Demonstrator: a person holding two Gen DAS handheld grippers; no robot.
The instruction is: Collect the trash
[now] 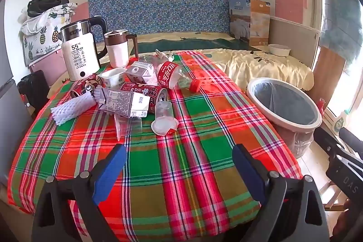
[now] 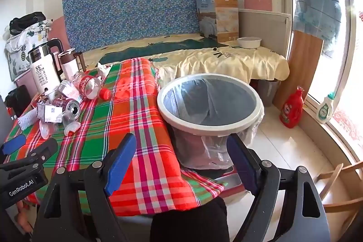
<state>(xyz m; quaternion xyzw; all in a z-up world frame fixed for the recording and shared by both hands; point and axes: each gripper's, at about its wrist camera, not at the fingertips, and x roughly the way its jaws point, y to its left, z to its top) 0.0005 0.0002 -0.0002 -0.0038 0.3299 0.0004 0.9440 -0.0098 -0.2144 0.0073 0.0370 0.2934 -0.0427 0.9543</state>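
On the far left of the red-and-green plaid tablecloth [image 1: 181, 162], beside a white electric kettle [image 1: 78, 53], lies the trash: white foam netting [image 1: 70, 109], grey milk cartons [image 1: 127, 102], red cans [image 1: 145, 92] and a clear cola bottle [image 1: 174, 77]. The left gripper [image 1: 179, 165] hovers spread and empty over the near cloth. Right, the right gripper [image 2: 181, 158] is likewise spread before the white-rimmed lined bin [image 2: 209, 103].

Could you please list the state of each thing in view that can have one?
Left hand-held gripper: open, empty.
Right hand-held gripper: open, empty.
Trash bin: upright, lined, looks empty.
Cola bottle: lying, capped.
Clear plastic cup: tipped over.
Red can: lying, opened.
Kettle: upright, lid shut.
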